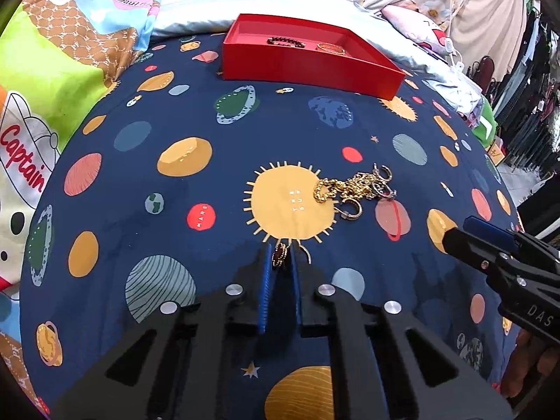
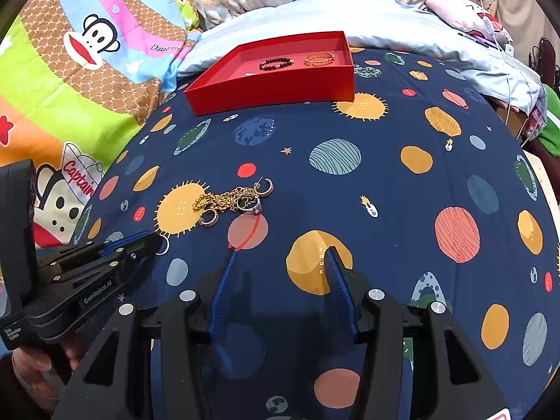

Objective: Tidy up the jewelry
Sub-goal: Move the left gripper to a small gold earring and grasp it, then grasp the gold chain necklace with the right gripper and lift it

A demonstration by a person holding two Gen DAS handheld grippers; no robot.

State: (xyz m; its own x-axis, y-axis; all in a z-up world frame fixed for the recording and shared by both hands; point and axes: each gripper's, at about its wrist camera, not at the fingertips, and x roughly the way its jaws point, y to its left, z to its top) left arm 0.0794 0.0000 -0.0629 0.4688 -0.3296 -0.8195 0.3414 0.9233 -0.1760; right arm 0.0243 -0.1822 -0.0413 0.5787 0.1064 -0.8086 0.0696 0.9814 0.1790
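We see a soft planet-print bedspread [image 2: 385,182] carrying a shallow red cardboard tray [image 2: 276,87] with two bracelets inside. Our right gripper [image 2: 280,262] hovers, jaws wide apart, empty. Our left gripper [image 1: 280,255] has jaws nearly closed on what looks like a dark-red pendant [image 1: 280,252]. A tangled gold chain pile [image 1: 353,189] lies just ahead.

Near the tangled pile of gold chain and silver rings [image 2: 232,201] on the navy planet-print bedsheet [image 2: 385,189], the left gripper [image 2: 159,241] pinches a thin ring, the right gripper [image 2: 280,253] gapes wide, and the shallow red cardboard tray [image 2: 273,92] lies well beyond.
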